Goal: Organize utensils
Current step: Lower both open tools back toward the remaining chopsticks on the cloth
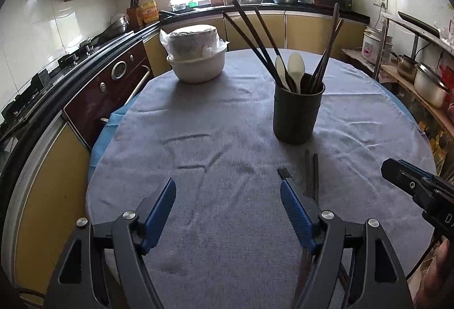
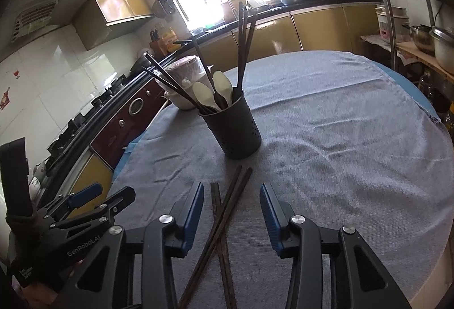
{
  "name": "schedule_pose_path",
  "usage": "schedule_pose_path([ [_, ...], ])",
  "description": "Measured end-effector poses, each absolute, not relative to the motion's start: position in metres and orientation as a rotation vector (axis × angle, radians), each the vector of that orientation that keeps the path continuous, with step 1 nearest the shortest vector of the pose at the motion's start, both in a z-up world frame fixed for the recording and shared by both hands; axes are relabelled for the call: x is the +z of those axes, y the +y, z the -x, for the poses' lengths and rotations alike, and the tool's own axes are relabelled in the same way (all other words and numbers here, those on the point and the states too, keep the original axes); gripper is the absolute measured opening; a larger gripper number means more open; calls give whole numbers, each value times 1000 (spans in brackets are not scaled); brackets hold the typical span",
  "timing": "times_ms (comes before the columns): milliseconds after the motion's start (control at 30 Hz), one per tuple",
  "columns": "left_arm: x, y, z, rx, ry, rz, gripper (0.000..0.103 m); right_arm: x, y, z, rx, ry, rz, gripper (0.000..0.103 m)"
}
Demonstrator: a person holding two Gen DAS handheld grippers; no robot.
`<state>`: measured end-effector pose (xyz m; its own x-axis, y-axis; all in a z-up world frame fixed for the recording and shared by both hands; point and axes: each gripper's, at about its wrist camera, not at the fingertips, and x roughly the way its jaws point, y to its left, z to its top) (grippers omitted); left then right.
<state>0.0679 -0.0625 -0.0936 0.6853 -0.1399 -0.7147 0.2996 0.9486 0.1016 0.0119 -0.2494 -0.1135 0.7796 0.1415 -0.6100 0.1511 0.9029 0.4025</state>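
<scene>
A black utensil holder [image 1: 297, 112] [image 2: 233, 130] stands on the grey-clothed table, holding several dark chopsticks [image 1: 249, 33] and two white spoons [image 1: 296, 67] [image 2: 214, 92]. Several loose dark chopsticks [image 2: 224, 221] lie crossed on the cloth in front of it; in the left wrist view [image 1: 311, 175] they show partly behind the right finger. My right gripper [image 2: 231, 195] is open and empty, its fingers either side of the loose chopsticks, above them. My left gripper [image 1: 227, 191] is open and empty over bare cloth, left of the chopsticks. It also shows in the right wrist view [image 2: 93, 195].
A white bowl stack wrapped in plastic [image 1: 195, 53] sits at the table's far left. The round table [image 1: 215, 238] has kitchen counters and a stove [image 1: 42, 82] to the left and a shelf with pots [image 1: 425, 79] to the right.
</scene>
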Motion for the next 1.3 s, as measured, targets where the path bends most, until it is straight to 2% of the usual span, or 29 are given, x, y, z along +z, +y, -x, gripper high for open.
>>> schedule_pose_path([
  [733,-118,-58,-83,-233,838,-214,77,-137,-253,-29,-17,765,-510,43],
  [1167,-156,-33,-104,-204,979,-161,77,-163,-242,-69,-9,897,-514,44],
  [1200,-158,-33,-105,-204,982,-159,77,-166,-238,-76,-14,917,-496,43],
  [1233,-159,-32,-106,-204,986,-159,77,-169,-236,-81,-22,926,-485,35],
  [1300,-160,-31,-107,-204,988,-158,77,-175,-231,-93,-50,959,-455,31],
])
